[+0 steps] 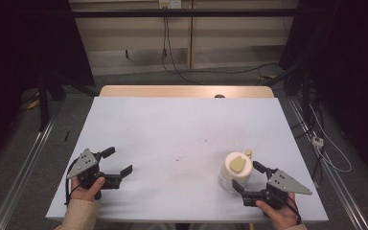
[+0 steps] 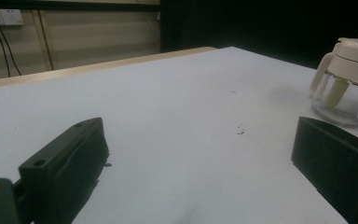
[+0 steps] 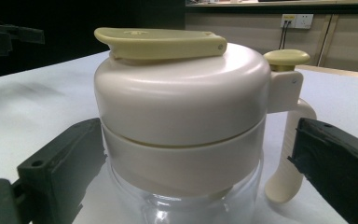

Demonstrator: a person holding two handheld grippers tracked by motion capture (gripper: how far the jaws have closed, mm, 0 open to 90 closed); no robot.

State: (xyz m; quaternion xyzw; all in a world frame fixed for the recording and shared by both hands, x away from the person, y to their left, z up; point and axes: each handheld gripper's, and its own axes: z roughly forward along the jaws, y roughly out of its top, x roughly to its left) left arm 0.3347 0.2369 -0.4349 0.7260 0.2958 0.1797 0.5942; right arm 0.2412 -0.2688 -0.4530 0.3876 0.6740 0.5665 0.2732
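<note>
Standing near the front right corner of the white table (image 1: 172,124), a glass jar with a cream lid (image 1: 236,171) sits between the spread jaws of the right gripper (image 1: 249,178), which flank it without pressing; the grasp looks about to begin, and the next move calls for closing squarely on the lid or body, clear of the handle (image 3: 286,154). The right gripper view reveals the olive flip tab (image 3: 161,43) and button (image 3: 286,58) up close. The left gripper (image 1: 120,165) rests near the front left corner, jaws wide and empty, well apart from the jar
</note>
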